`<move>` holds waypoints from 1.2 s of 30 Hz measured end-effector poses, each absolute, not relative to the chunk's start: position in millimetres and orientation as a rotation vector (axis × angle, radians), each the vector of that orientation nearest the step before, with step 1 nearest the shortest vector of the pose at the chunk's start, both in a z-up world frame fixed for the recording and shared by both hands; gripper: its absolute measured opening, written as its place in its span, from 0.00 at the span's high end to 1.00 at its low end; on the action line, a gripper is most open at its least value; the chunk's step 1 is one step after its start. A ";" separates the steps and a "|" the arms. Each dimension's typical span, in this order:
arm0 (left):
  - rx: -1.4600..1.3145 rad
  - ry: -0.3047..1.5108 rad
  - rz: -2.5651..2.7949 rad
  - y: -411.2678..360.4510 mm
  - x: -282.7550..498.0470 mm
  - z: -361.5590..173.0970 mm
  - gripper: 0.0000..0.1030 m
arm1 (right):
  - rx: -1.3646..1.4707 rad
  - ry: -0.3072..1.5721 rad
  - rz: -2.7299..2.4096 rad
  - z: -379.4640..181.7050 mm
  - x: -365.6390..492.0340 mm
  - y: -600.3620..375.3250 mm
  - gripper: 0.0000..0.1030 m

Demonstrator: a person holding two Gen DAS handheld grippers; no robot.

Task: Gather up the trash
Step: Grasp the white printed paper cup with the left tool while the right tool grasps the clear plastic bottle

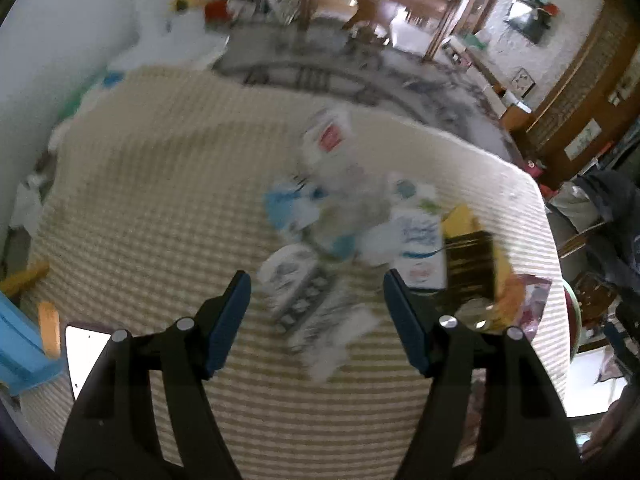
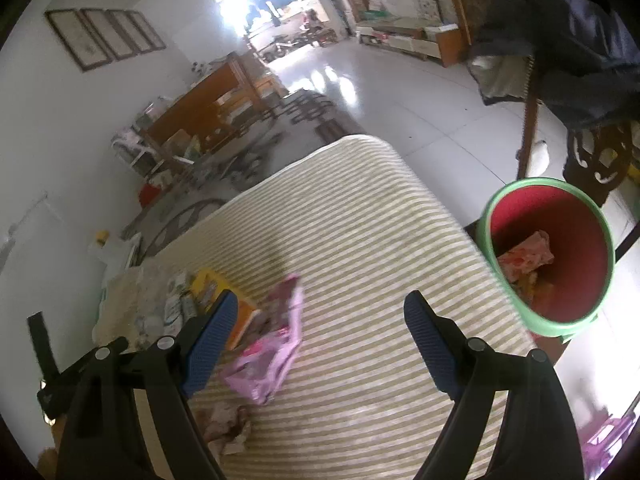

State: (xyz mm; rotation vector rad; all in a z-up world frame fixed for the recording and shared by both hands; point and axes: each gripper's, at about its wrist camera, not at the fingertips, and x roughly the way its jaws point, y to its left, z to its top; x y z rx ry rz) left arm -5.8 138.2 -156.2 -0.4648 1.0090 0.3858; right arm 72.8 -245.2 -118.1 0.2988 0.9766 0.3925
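Note:
A blurred pile of trash (image 1: 340,220), white, blue and yellow wrappers and boxes, lies on a striped mattress (image 1: 140,200). My left gripper (image 1: 317,280) is open and empty just above the near side of the pile. In the right wrist view my right gripper (image 2: 320,308) is open and empty over the mattress (image 2: 360,220). A pink wrapper (image 2: 272,352) lies just left of it, next to a yellow box (image 2: 216,284). A red bin with a green rim (image 2: 552,256) stands off the mattress's right edge and holds a pink packet (image 2: 528,256).
A crumpled wrapper (image 2: 228,428) lies near my right gripper's left finger. A blue object (image 1: 20,340) and a phone (image 1: 84,348) sit at the mattress's left edge. A chair draped with dark clothing (image 2: 560,40) stands behind the bin. Tiled floor (image 2: 400,92) lies beyond.

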 end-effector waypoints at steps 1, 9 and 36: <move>-0.489 1.026 0.371 141.6 -4.9 -161.1 0.36 | 0.290 0.973 0.397 -116.4 69.8 -238.7 0.20; -0.630 1.076 0.239 153.5 0.4 -188.5 0.33 | 0.189 0.936 0.472 -92.6 58.3 -181.9 0.20; -0.496 1.093 0.162 134.3 -60.1 -177.6 0.38 | -0.283 1.348 0.856 -193.9 150.3 146.0 0.54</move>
